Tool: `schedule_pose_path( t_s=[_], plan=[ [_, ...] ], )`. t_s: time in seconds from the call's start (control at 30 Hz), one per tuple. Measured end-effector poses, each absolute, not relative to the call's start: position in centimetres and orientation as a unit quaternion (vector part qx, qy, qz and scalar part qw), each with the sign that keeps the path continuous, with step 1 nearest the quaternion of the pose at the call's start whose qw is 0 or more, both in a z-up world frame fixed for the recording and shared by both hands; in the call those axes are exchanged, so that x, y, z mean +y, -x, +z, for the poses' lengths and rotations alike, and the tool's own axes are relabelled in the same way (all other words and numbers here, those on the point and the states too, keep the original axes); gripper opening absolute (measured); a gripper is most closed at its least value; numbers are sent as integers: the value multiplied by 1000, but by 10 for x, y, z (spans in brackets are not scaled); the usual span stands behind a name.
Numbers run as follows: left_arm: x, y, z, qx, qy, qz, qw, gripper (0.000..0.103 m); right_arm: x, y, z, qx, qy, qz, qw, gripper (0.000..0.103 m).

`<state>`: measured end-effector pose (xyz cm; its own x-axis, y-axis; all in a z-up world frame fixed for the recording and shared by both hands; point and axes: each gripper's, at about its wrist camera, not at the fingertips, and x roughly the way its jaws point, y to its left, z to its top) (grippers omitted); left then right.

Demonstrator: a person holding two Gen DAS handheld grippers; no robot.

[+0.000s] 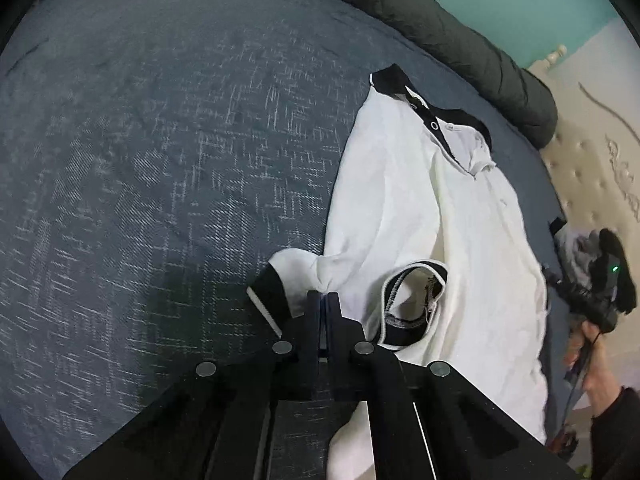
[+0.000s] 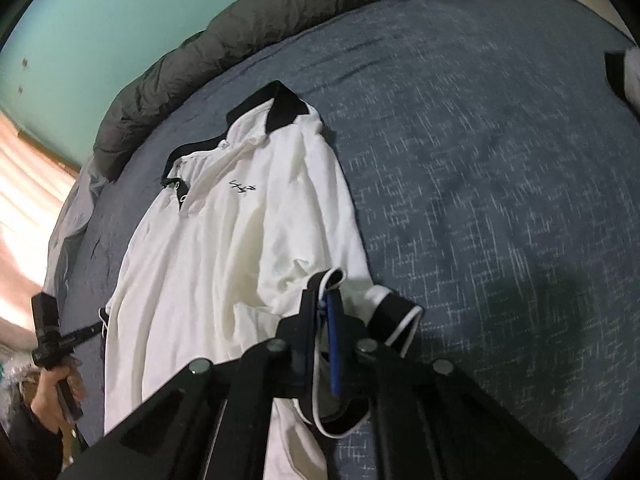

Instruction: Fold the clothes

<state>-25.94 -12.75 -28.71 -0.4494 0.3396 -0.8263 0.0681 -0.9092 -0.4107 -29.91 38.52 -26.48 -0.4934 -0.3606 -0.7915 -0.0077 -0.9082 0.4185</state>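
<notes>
A white polo shirt [image 1: 420, 208] with a black collar [image 1: 390, 78] and black-trimmed sleeves lies face up on a blue bedspread [image 1: 160, 160]. My left gripper [image 1: 324, 298] is shut on a pinch of white sleeve fabric, just beside the black cuff [image 1: 268, 292]. A second black-edged cuff [image 1: 416, 304] lies open on the shirt to the right of it. In the right wrist view the same shirt [image 2: 224, 248] stretches away toward its collar [image 2: 280, 104]. There my right gripper [image 2: 326, 288] is shut on the black, white-piped sleeve cuff [image 2: 394, 314].
A rolled dark grey quilt [image 1: 460, 40] [image 2: 200, 52] lies along the far side of the bed. A cream tufted headboard [image 1: 592, 160] stands at the right. A person's hand [image 1: 592, 356] [image 2: 48, 392] grips a tool handle at each view's edge. Blue bedspread [image 2: 500, 180] spreads wide beside the shirt.
</notes>
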Motion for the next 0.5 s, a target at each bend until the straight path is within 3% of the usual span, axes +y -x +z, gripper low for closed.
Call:
schedule_pose_path(
  t_s=[0.5],
  plan=[
    [-196,280,-217,-186,461,867,16,2,452,306,-203,-215,-415,-882,53,5]
  ],
)
